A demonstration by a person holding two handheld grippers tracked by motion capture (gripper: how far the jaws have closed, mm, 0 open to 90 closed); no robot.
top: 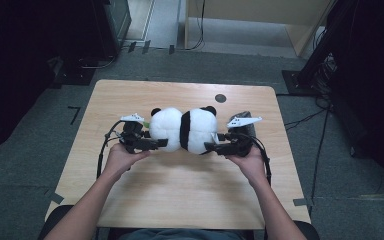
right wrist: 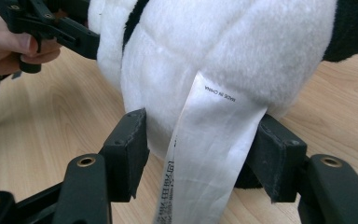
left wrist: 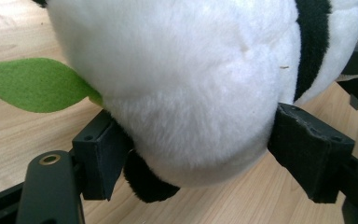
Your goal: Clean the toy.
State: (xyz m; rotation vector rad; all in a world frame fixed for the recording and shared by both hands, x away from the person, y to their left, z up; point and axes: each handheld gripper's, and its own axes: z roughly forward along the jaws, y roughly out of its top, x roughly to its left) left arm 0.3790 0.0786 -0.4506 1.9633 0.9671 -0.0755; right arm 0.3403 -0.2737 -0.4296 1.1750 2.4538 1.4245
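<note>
1. Centrally, a black-and-white plush panda toy (top: 184,130) sits over the light wooden table (top: 180,195)
2. Left gripper (top: 155,143) clamps its jaws on the head end
3. Right gripper (top: 214,146) clamps the tagged end, its white fabric label (right wrist: 205,154) hanging between the jaws

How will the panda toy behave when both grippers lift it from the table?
The panda is plush, so it probably squashes where the jaws pinch it. It likely is light for its size. Its rounded body may sag or roll if one gripper lets go.
</note>
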